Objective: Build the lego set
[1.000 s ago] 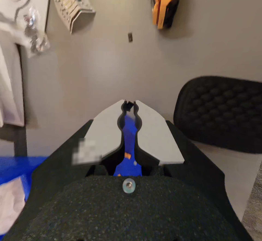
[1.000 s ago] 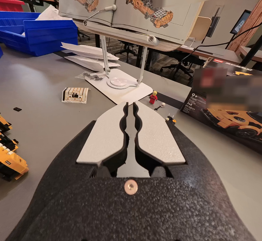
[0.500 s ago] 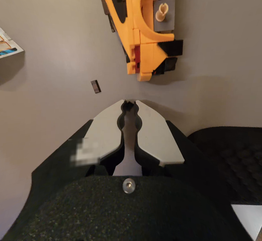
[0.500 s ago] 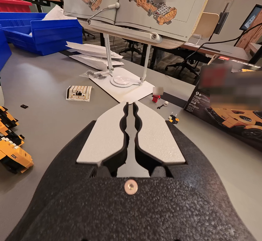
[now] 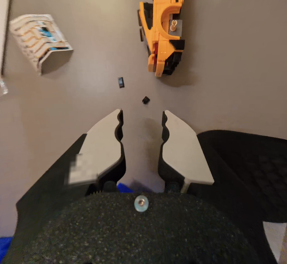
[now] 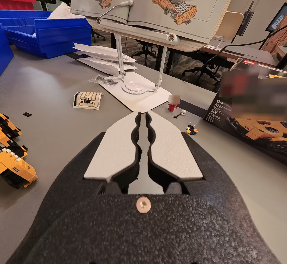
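Note:
My left gripper is open and empty over the grey table. A tiny black piece sits just beyond its fingertips, touching neither finger. A second small black tile lies a little farther on. The partly built orange and black car is beyond them. In the right wrist view the car is at the far left and the black tile is near it. My right gripper is shut and empty, low over the table.
A sticker sheet lies left of the white stand that holds the open instruction booklet. A red minifigure, a helmet, loose small pieces and the set's box are on the right. Blue bins stand at back left. My right fingertips sit around 30 cm from my left ones. To reach the black tile in a straight line is about 7 cm for my left fingers, about 30 cm for my right. Seen from the left wrist view as well.
My left gripper was shut on a tiny black piece; it has opened and the piece is now free beyond the fingertips. The left view pulled back from the car. The right gripper barely moved.

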